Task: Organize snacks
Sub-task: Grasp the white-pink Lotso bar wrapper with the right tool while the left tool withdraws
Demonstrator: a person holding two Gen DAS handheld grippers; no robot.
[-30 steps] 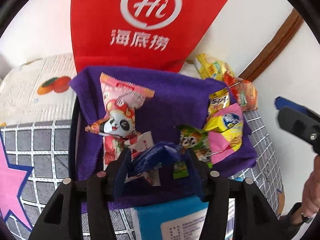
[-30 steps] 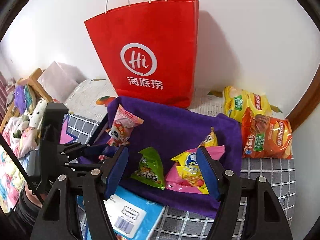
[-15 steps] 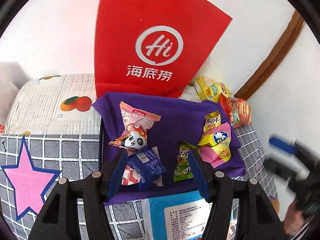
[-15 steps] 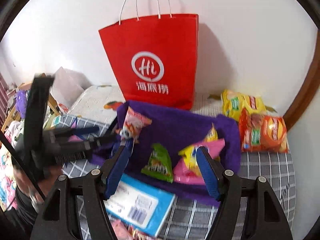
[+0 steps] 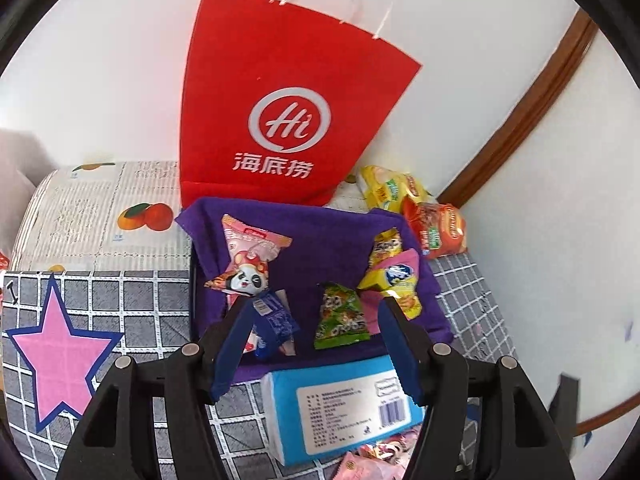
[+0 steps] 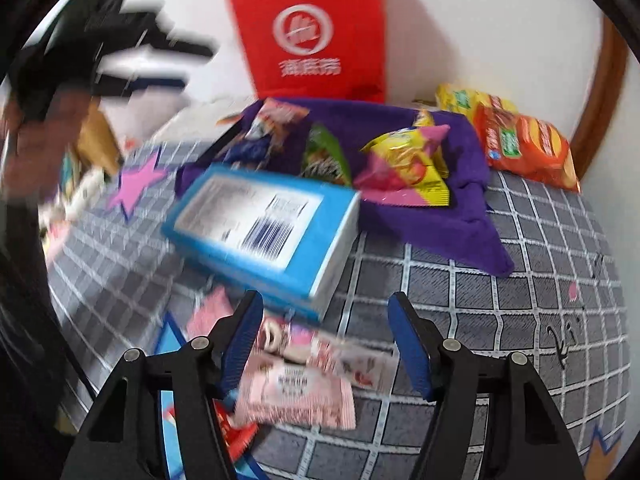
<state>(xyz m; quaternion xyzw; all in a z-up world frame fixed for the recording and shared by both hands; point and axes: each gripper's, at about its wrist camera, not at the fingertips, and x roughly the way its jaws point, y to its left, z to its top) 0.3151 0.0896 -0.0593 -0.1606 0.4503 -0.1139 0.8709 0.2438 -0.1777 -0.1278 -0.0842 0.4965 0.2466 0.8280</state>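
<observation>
Snacks sit in two spots. On the purple cloth (image 5: 324,240), at the back of the checked cover (image 6: 500,292), lie a panda pack (image 5: 248,256), a blue pack (image 5: 276,320), a green pack (image 5: 340,316) and a yellow pack (image 5: 396,280). A blue box (image 6: 260,220) lies at the cloth's front edge. A red bag (image 5: 288,112) stands behind the cloth, by the wall.

The left gripper (image 5: 312,344) hangs above the cloth's front edge. Its jaws have just been opening and are spread with nothing between them; the blue pack lies free on the cloth.

The right gripper (image 6: 324,344) is low over the front of the cover, over a pink pack (image 6: 296,392). Its jaws have just been closing a little but are spread, not pinching anything. This view is blurry, so I think the pack lies flat under them.

To do this well, go straight down, put one jaw on each side of the pink pack, and squeeze softly so it does not slip or crush. Then lift it to the cloth.
</observation>
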